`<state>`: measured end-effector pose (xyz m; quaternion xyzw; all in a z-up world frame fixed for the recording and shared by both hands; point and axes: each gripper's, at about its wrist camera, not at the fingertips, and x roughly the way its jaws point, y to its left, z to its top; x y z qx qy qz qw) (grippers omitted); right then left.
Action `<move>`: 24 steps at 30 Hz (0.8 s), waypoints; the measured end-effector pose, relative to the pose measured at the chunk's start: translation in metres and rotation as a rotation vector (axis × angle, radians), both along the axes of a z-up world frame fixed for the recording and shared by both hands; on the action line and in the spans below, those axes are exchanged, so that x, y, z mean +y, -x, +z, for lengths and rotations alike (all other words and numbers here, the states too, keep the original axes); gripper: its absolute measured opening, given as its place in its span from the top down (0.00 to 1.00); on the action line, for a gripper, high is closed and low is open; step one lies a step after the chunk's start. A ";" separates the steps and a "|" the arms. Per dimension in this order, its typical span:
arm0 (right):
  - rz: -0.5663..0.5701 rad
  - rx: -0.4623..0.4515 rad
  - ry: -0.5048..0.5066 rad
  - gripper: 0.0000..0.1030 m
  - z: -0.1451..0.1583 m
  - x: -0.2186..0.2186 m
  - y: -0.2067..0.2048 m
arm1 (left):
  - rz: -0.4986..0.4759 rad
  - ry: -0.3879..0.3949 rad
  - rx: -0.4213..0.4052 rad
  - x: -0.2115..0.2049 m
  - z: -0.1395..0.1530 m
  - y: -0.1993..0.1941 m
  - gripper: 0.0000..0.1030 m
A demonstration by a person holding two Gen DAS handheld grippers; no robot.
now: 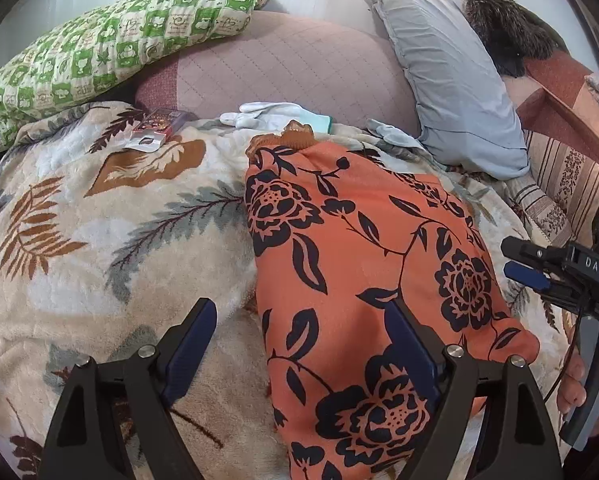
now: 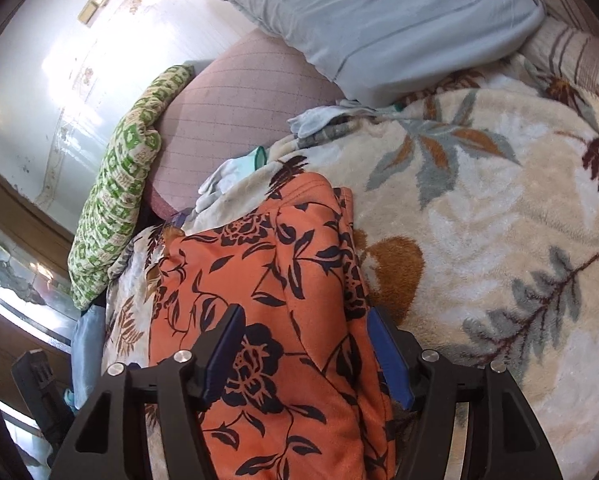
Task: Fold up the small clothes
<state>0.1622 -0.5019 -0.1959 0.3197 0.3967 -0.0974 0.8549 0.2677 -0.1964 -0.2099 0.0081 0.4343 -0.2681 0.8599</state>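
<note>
The orange garment (image 1: 379, 280), already folded lengthwise, is laid on the blanket (image 1: 99, 240), both tongs, left (image 1: 303, 344) and right (image 2: 303, 348), are held wide and empty over its near end, and a grasp there seems needed next.

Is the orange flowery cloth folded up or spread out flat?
Folded. The orange flowery cloth lies as a narrow strip on the leaf-print blanket, with doubled layers stacked along its right edge in the right wrist view.
</note>
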 end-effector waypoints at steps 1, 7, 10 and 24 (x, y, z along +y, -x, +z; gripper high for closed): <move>0.008 0.012 0.001 0.35 -0.001 0.000 -0.001 | 0.001 0.011 0.017 0.001 -0.001 -0.001 0.16; 0.031 -0.140 -0.051 0.35 0.027 -0.010 0.017 | 0.011 0.031 0.032 0.006 0.001 -0.002 0.16; 0.041 -0.295 0.030 0.26 0.057 -0.002 0.036 | 0.020 0.039 0.014 0.008 0.006 -0.001 0.16; 0.007 -0.036 -0.209 0.11 -0.020 -0.032 0.010 | -0.044 0.031 0.094 0.003 -0.013 -0.006 0.16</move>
